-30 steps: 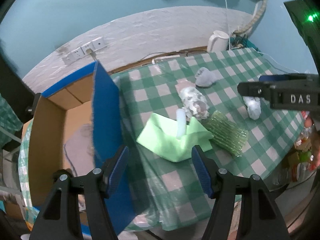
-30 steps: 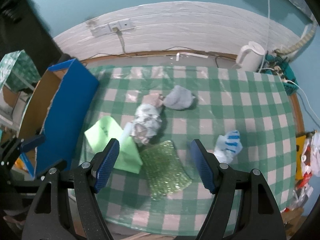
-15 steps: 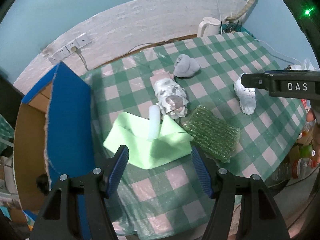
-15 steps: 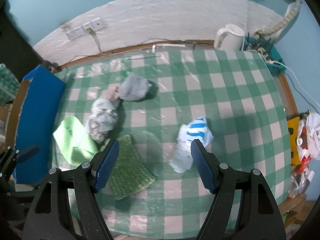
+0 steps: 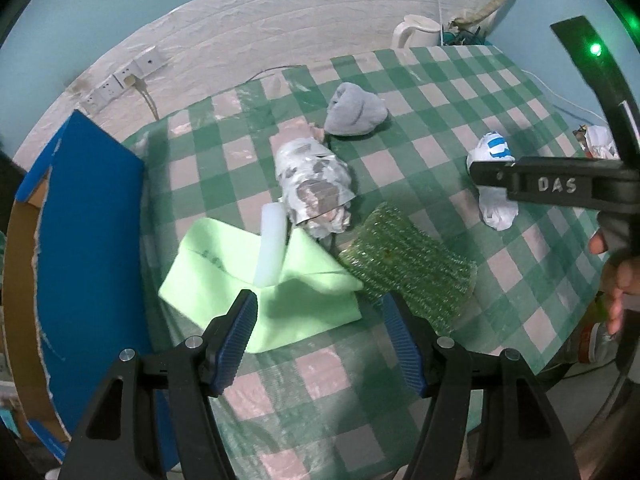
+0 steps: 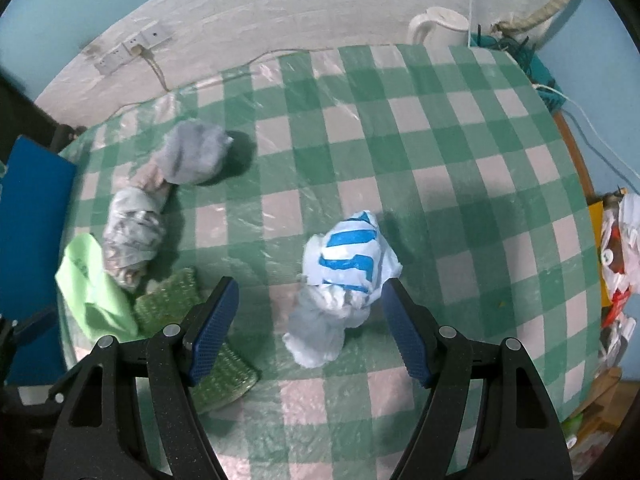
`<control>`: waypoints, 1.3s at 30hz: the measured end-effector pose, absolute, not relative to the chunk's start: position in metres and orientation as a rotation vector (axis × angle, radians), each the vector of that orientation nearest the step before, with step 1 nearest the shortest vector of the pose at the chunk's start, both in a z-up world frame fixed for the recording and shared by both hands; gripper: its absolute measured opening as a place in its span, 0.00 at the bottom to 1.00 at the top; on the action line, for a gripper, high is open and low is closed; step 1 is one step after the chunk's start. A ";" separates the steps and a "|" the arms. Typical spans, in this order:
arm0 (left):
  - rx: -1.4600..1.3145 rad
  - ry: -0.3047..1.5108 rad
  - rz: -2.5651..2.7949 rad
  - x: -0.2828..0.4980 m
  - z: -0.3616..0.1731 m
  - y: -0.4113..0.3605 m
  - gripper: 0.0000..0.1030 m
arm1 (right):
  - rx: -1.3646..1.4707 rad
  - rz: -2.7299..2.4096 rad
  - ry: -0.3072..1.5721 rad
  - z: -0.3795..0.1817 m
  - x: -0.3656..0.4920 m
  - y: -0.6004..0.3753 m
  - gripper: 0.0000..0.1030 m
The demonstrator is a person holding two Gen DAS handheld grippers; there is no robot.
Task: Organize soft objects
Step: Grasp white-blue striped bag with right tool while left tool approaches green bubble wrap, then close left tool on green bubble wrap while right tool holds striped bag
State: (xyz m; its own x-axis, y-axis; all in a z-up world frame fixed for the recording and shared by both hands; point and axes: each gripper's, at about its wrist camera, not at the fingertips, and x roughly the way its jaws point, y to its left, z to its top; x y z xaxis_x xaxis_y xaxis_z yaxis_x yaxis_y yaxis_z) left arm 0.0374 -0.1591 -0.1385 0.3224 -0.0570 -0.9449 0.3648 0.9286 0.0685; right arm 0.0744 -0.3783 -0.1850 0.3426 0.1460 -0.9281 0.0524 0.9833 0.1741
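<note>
Soft things lie on a green checked table. My left gripper [image 5: 320, 334] is open over the near edge of a light green cloth [image 5: 260, 280] with a white foam piece [image 5: 272, 248] on it. A green bubble-wrap pad [image 5: 404, 268], a crumpled grey-white bundle [image 5: 314, 190] and a grey sock ball [image 5: 354, 110] lie around it. My right gripper [image 6: 310, 332] is open, its fingers either side of a white bag with blue print [image 6: 346, 276]. The bag also shows in the left wrist view [image 5: 494, 184], behind the right gripper's body.
A cardboard box with a blue flap [image 5: 88, 240] stands at the table's left edge. A white kettle [image 6: 440, 26] and cables sit at the back right. Wall sockets [image 5: 120, 80] are on the back wall. Bags and clutter [image 6: 620, 248] lie past the right edge.
The left gripper has swung right, away from the box, toward the green cloth. The right gripper has moved right and closer, so the white and blue bag now sits between its fingers.
</note>
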 end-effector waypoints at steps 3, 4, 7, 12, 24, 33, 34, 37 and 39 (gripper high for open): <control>0.285 1.224 -0.289 0.041 -0.143 -0.165 0.65 | 0.178 0.055 1.235 -0.194 0.076 -0.380 0.72; 0.283 1.227 -0.291 0.043 -0.144 -0.167 0.65 | 0.175 0.054 1.238 -0.196 0.077 -0.380 0.72; 0.274 1.236 -0.296 0.046 -0.148 -0.173 0.65 | 0.157 0.050 1.245 -0.203 0.078 -0.381 0.72; 0.271 1.250 -0.306 0.053 -0.155 -0.183 0.65 | 0.084 0.054 1.250 -0.209 0.078 -0.375 0.72; 0.291 1.270 -0.328 0.057 -0.165 -0.203 0.65 | 0.038 0.088 1.266 -0.211 0.071 -0.376 0.41; 0.309 1.271 -0.344 0.056 -0.168 -0.216 0.72 | 0.053 0.092 1.252 -0.197 0.054 -0.385 0.41; 0.315 1.267 -0.347 0.054 -0.168 -0.218 0.72 | 0.051 0.095 1.253 -0.196 0.053 -0.385 0.41; 0.336 1.267 -0.360 0.051 -0.171 -0.225 0.72 | 0.041 0.100 1.253 -0.193 0.050 -0.384 0.41; 0.348 1.271 -0.369 0.049 -0.174 -0.229 0.72 | 0.036 0.102 1.255 -0.191 0.046 -0.384 0.41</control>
State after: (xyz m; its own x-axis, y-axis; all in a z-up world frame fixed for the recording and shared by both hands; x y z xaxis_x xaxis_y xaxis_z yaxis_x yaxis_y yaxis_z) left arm 0.0489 -0.2291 -0.1737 0.2525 -0.0749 -0.9647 0.4528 0.8902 0.0494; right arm 0.0463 -0.3842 -0.1913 0.3070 0.0968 -0.9468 -0.0570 0.9949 0.0833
